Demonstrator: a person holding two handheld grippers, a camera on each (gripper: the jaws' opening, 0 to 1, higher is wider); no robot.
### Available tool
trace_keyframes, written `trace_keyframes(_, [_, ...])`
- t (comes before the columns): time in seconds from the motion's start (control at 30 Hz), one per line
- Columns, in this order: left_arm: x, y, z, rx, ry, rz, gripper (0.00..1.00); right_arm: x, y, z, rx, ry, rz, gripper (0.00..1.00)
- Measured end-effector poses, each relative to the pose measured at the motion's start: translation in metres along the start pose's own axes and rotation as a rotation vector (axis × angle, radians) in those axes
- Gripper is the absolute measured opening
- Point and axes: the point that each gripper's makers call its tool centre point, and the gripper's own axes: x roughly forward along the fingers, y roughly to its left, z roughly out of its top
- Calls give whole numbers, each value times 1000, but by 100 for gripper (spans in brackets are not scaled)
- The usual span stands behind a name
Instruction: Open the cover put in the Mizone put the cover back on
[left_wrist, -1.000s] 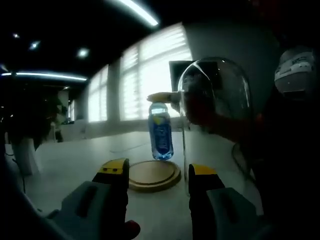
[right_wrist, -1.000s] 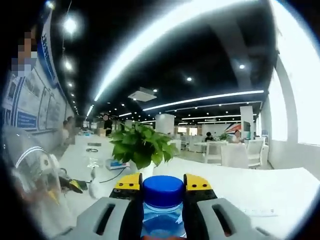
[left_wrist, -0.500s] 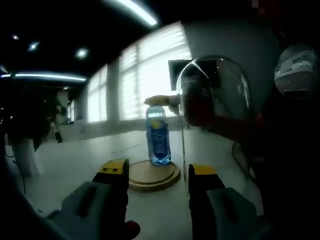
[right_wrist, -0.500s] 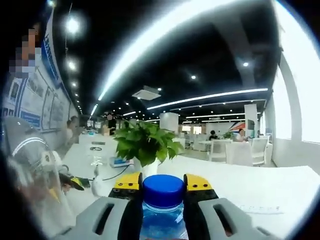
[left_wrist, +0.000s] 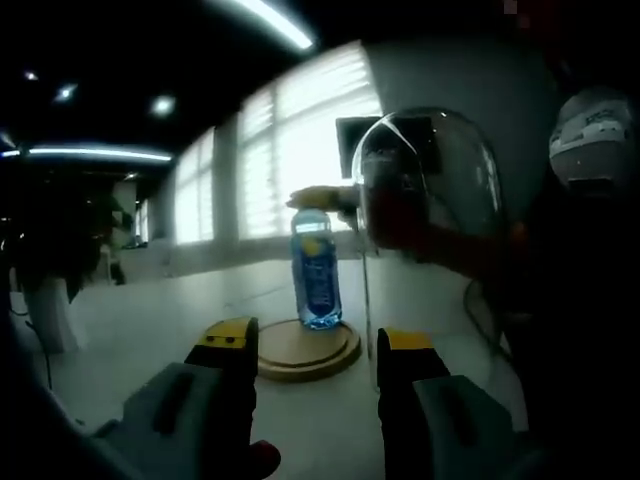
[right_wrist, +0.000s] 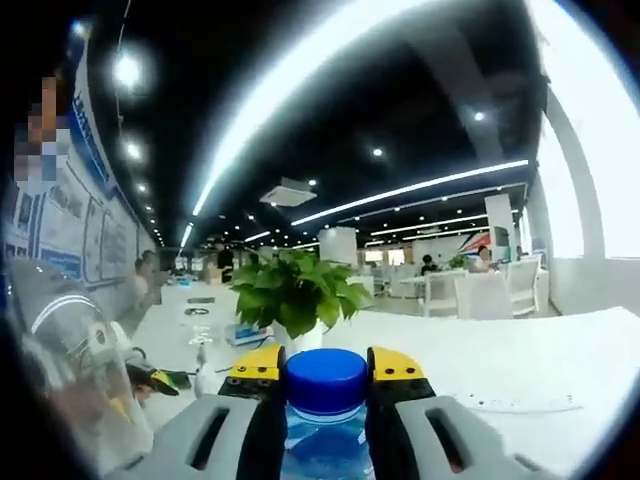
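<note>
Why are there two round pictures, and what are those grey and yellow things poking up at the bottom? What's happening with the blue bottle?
A person holds a grabbing tool in each hand, and a small camera rides on each one, so you get two round pictures.

The left gripper view looks along the left hand-held gripper; its yellow-tipped jaws stand apart. Ahead, on a pale table, lies a round wooden base. The Mizone bottle stands over that base, gripped near its top by the other tool. Beside it on the right is the clear glass dome cover, off the base; what holds it is too dark to tell.

The right gripper view looks along the right hand-held gripper, whose jaws squeeze the bottle just under its blue cap. Behind is a leafy potted plant.
</note>
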Motion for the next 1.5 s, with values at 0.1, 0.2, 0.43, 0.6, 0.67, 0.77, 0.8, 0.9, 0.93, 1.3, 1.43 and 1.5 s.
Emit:
trace_keyframes(0.1, [0, 1, 1, -3, -4, 1, 39, 2, 6, 1, -8, -24, 84, 22])
trace_keyframes(0.2, [0, 0, 0, 1, -1, 1, 39, 4, 8, 1, 15, -23, 132, 22])
trace_keyframes(0.43, [0, 1, 0, -1, -2, 2, 39, 9, -7, 0, 92, -18, 84, 22])
trace_keyframes(0.6, [0, 0, 0, 0, 1, 1, 39, 8, -15, -1, 60, 51, -67, 23])
trace_keyframes(0.67, [0, 0, 0, 2, 2, 0, 39, 11, -14, -1, 20, 71, -115, 23])
trace_keyframes(0.77, [0, 0, 0, 1, -2, 1, 39, 8, -1, -2, 4, 101, -106, 22])
trace_keyframes(0.8, [-1, 0, 1, -2, -5, 1, 39, 8, 5, -1, -10, 94, -63, 22])
trace_keyframes(0.9, [-1, 0, 1, -1, -6, -1, 39, 9, 12, -1, -25, 70, 9, 22])
trace_keyframes(0.93, [-1, 0, 1, 2, -4, -2, 39, 9, 12, -1, -27, 71, 22, 22])
trace_keyframes(1.3, [-1, 1, 1, -3, -5, 0, 39, 22, 13, -2, 60, 2, 176, 23])
trace_keyframes(1.43, [0, 1, 0, -1, -2, 0, 39, 20, 5, -3, 66, 35, 120, 23])
trace_keyframes(1.5, [0, 1, 0, -3, -2, -1, 39, 17, 7, -3, 51, 61, 120, 22])
